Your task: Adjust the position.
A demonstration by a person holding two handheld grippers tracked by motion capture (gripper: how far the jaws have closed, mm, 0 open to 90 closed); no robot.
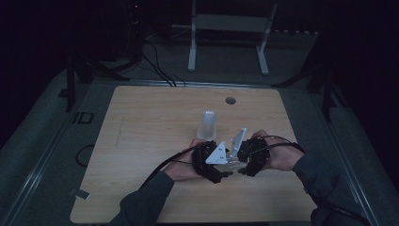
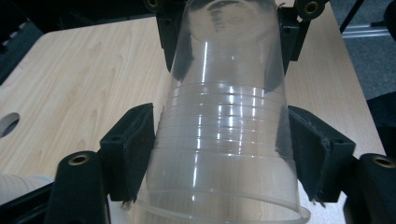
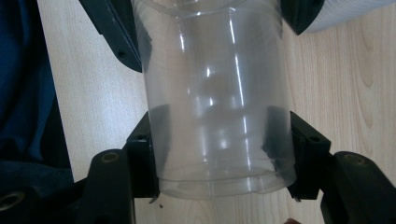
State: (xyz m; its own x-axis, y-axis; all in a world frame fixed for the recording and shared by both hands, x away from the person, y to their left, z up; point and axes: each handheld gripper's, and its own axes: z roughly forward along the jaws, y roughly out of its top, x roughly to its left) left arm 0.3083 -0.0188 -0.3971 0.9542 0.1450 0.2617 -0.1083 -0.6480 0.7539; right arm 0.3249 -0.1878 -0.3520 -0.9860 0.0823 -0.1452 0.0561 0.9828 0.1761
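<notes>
A clear plastic cup (image 2: 224,135) lies level between my two grippers, which face each other near the table's front in the high view. The left gripper (image 2: 222,149) holds its wide rim end, pads (image 2: 133,144) against both sides. On the narrow base end (image 3: 219,116) my right gripper (image 3: 222,149) is shut, its pads pressing the wall. Whether a second cup is nested inside, I cannot tell. In the high view the left gripper (image 1: 227,167) and right gripper (image 1: 241,165) almost meet.
Just beyond the hands, an upright whitish translucent cup (image 1: 207,123) stands on the wooden table (image 1: 150,122). A round cable hole (image 1: 230,100) sits near the far edge. A white frame (image 1: 230,28) and cables lie on the floor behind.
</notes>
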